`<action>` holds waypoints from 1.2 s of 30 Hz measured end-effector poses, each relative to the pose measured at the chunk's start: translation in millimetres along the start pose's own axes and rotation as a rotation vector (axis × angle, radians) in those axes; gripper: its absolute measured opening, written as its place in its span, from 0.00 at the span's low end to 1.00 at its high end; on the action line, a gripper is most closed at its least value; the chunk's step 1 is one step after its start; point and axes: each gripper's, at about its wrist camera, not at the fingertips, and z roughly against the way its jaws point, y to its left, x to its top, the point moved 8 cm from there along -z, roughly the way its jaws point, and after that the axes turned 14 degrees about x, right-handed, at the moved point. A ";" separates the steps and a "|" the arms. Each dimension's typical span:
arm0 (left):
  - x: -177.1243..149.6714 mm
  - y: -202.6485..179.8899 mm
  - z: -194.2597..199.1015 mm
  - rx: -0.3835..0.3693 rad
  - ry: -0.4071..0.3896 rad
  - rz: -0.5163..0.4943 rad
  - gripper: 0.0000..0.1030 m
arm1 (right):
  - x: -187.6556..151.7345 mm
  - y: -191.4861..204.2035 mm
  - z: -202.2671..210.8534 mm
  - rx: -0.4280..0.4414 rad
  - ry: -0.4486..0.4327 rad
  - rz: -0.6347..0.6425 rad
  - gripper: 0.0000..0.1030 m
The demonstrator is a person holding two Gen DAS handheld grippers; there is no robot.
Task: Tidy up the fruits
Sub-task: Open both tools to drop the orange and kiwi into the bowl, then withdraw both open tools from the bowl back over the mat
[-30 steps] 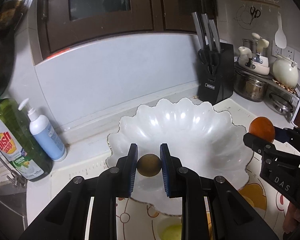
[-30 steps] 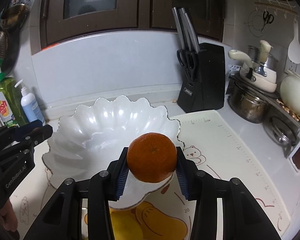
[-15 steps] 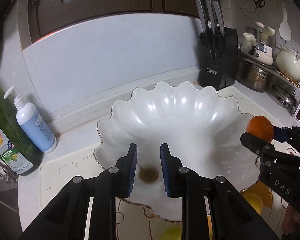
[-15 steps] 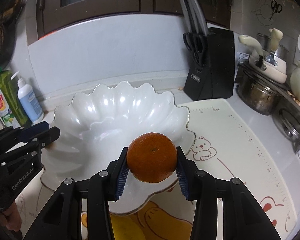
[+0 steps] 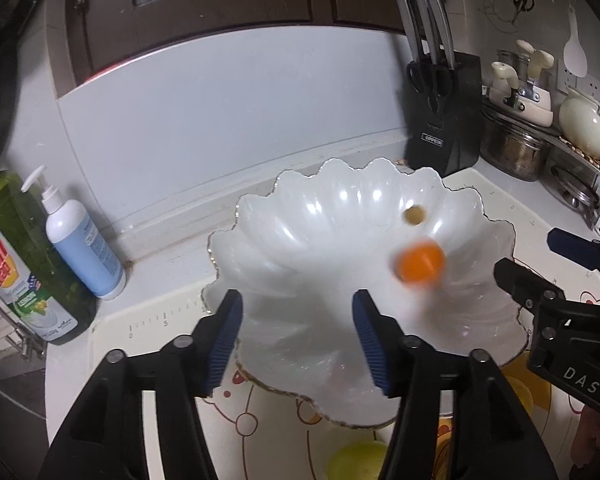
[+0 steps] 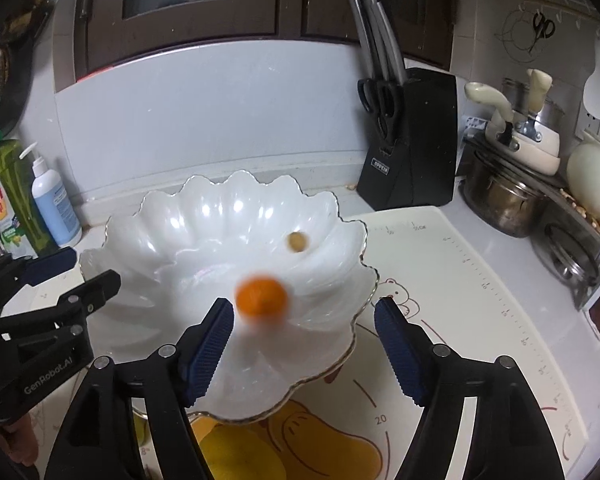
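While the orange point(image 6: 261, 295) blurs inside the white bowl point(image 6: 148, 216), near my right gripper point(image 6: 304, 344), the small brown fruit point(image 6: 297, 241) lies farther right; both my grippers gape empty, left gripper point(image 5: 296, 342) too, and a green fruit point(image 5: 356, 460) waits outside.

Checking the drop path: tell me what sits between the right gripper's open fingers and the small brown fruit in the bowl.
In the right wrist view, the blurred orange lies just beyond the right gripper, then bare white bowl up to the brown fruit.
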 end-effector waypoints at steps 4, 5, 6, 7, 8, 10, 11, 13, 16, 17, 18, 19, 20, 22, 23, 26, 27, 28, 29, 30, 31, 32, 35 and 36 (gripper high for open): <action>-0.6 5.4 6.8 0.006 -0.006 0.013 0.66 | 0.8 2.1 8.2 -0.014 -0.019 0.003 0.78; -0.8 6.4 8.7 0.006 -0.008 0.015 0.68 | 0.9 1.7 10.0 -0.020 -0.023 -0.001 0.78; -0.8 7.8 10.9 0.010 -0.010 0.019 0.71 | 0.8 1.4 12.1 -0.026 -0.027 -0.005 0.80; -0.4 9.1 12.6 0.016 -0.012 0.020 0.72 | 0.7 0.8 14.5 -0.032 -0.031 -0.011 0.81; -0.4 10.4 14.9 0.023 -0.015 0.020 0.75 | 0.6 0.5 16.4 -0.035 -0.035 -0.015 0.81; -0.9 12.7 21.0 0.021 -0.020 0.026 0.77 | 0.1 1.6 21.0 -0.040 -0.043 -0.013 0.81; -1.1 14.3 25.0 0.025 -0.026 0.027 0.79 | -0.2 2.1 23.6 -0.040 -0.048 -0.014 0.81; -1.2 16.5 29.9 0.031 -0.030 0.032 0.81 | -0.6 2.5 28.9 -0.038 -0.058 -0.021 0.81; -2.5 19.7 39.2 0.033 -0.031 0.041 0.83 | 0.0 4.0 37.4 -0.041 -0.074 -0.025 0.81; -3.1 20.9 43.6 0.033 -0.034 0.044 0.84 | -0.2 5.2 40.2 -0.041 -0.080 -0.025 0.81; -3.3 21.4 46.1 0.036 -0.037 0.045 0.86 | -0.5 6.4 43.2 -0.040 -0.085 -0.024 0.81; -3.5 22.6 49.2 0.042 -0.041 0.046 0.87 | -0.6 7.4 46.4 -0.039 -0.091 -0.025 0.81; -4.0 24.5 53.8 0.054 -0.048 0.051 0.88 | -1.0 8.4 49.0 -0.037 -0.095 -0.025 0.81; -4.4 27.4 59.6 0.065 -0.055 0.060 0.92 | -2.1 11.0 55.3 -0.036 -0.103 -0.024 0.81; -4.7 28.5 63.7 0.067 -0.061 0.063 0.93 | -3.1 12.3 58.4 -0.035 -0.107 -0.025 0.81; -6.5 29.6 71.0 0.067 -0.064 0.063 0.94 | -5.2 15.9 67.7 -0.028 -0.122 -0.026 0.81; -7.6 29.7 72.7 0.065 -0.062 0.063 0.94 | -6.0 17.1 71.1 -0.026 -0.129 -0.027 0.81; -8.8 29.4 74.5 0.063 -0.060 0.064 0.94 | -6.6 17.6 73.5 -0.024 -0.132 -0.028 0.81; -10.3 29.5 77.0 0.059 -0.060 0.065 0.94 | -7.4 18.2 75.6 -0.022 -0.135 -0.030 0.81; -11.9 29.6 79.3 0.060 -0.059 0.065 0.94 | -8.2 18.5 77.9 -0.021 -0.138 -0.031 0.81; -13.5 29.9 81.6 0.062 -0.060 0.066 0.94 | -9.5 18.7 80.8 -0.021 -0.141 -0.033 0.81; -14.8 29.7 84.4 0.060 -0.062 0.065 0.94 | -10.6 19.2 83.2 -0.022 -0.143 -0.032 0.81; -18.8 29.7 91.8 0.056 -0.064 0.066 0.94 | -14.1 21.1 90.3 -0.032 -0.152 -0.018 0.81; -20.6 29.4 94.0 0.051 -0.063 0.065 0.94 | -15.6 21.5 92.6 -0.036 -0.154 -0.014 0.81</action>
